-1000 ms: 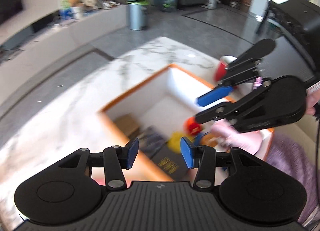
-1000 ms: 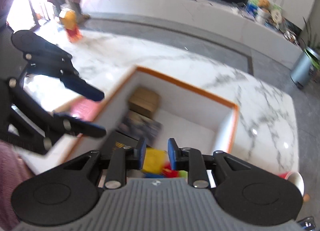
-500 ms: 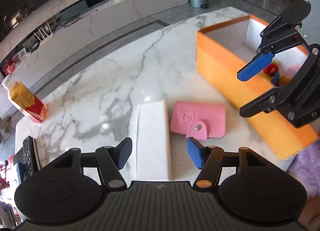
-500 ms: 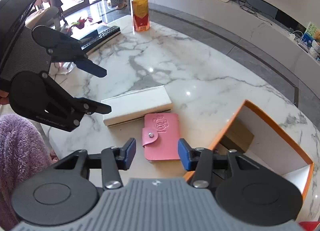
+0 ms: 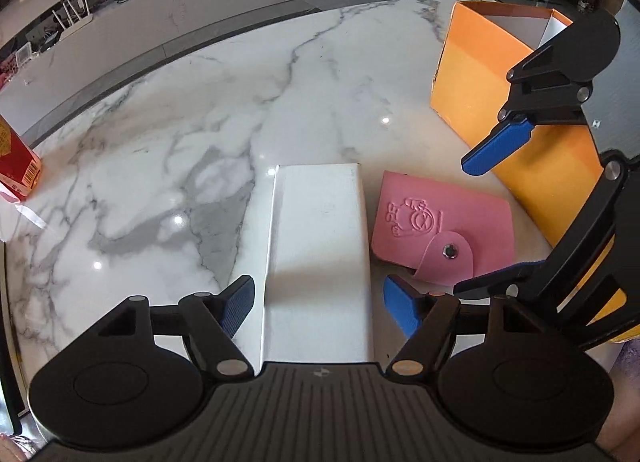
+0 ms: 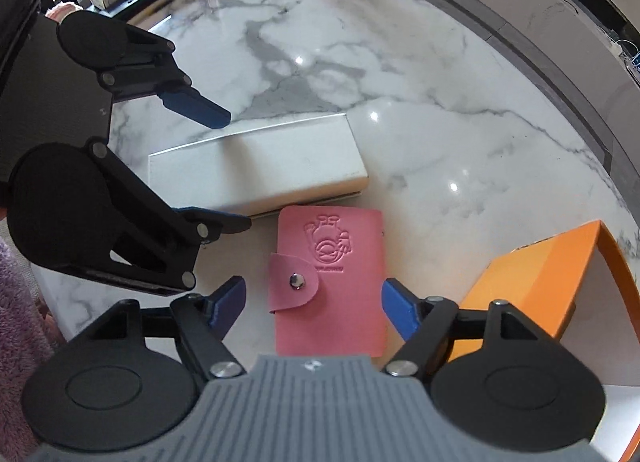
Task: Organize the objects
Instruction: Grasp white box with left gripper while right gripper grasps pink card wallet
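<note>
Your left tongs straddle the white box and right tongs the pink wallet, both released, aligned to grab.

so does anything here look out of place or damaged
Nothing looks damaged or spilled. The pink card holder and the white box lie flat on the marble table, outside the orange box, one between each open claw.

Long white box lying flat on marble, pink snap-closed card wallet just beside it, orange box near.
</note>
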